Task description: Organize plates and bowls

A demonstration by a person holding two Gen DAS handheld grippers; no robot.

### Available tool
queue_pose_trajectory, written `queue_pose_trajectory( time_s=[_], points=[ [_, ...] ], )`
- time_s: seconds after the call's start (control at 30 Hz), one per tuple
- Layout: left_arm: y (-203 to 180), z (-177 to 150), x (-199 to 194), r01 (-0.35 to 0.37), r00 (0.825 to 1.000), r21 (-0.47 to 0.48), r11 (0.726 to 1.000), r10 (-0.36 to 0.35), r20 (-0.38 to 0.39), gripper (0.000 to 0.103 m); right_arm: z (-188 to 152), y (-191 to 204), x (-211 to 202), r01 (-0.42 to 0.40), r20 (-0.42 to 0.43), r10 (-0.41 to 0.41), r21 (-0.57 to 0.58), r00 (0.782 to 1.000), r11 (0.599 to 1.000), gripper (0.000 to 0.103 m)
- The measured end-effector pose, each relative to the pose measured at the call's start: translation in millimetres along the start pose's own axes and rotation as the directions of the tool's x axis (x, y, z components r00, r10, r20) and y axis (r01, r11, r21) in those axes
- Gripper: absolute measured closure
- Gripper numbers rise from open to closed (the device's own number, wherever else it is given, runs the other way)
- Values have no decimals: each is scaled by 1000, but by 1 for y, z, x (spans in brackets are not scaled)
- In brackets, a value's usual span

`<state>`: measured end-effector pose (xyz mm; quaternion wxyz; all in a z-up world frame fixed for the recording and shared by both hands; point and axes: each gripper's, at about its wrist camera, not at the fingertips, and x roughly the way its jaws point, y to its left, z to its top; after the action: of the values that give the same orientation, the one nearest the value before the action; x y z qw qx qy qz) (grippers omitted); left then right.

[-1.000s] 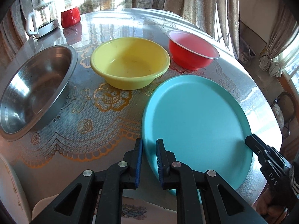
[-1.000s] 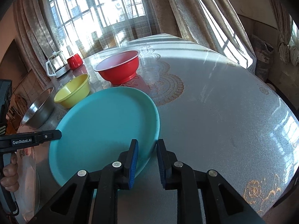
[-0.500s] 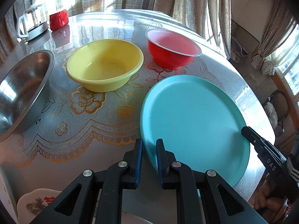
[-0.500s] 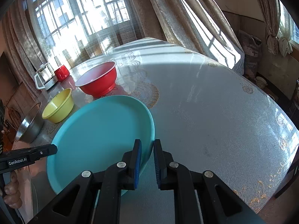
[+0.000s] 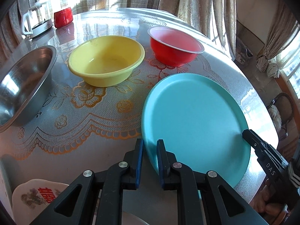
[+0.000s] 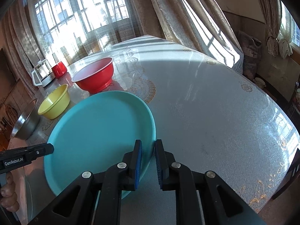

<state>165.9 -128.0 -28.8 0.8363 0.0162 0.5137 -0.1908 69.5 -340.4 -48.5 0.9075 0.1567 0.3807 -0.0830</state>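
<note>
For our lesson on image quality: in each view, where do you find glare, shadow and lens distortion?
Left wrist view: window glare washes the far table by the kettle; the steel bowl mirrors highlights; fisheye bends the table edge. Right wrist view: blown-out windows, sun stripes across the table, the turquoise plate shaded near the right gripper.

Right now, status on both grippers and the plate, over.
Left gripper and right gripper each clamped on opposite rims of the teal plate. Yellow bowl, red bowl, steel bowl beyond it.
</note>
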Motion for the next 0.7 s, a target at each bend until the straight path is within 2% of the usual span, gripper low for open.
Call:
queue_pose_trajectory(
  time_s=[0.1,0.2,0.3,0.43,0.7],
  points=[
    [-3,-2,-2,-17,1000,7,1000,17,9,88,0,0,0,-1,0,1,-1,1000,1000,86],
    [-2,-5,-8,-3,1000,-11,1000,3,26,88,-1,1,-2,9,-5,-9,6,1000,1000,85],
    [5,-8,-22,34,998,-48,998,-31,63,88,-2,1,-4,-21,-9,21,27,1000,999,74],
    [18,-18,-41,17,993,-75,997,-8,116,88,-4,1,-6,-30,-4,30,34,1000,999,70],
    [47,-48,-94,-2,967,-100,995,27,252,88,-7,-2,-18,-5,23,3,67,1000,998,64]
  ],
)
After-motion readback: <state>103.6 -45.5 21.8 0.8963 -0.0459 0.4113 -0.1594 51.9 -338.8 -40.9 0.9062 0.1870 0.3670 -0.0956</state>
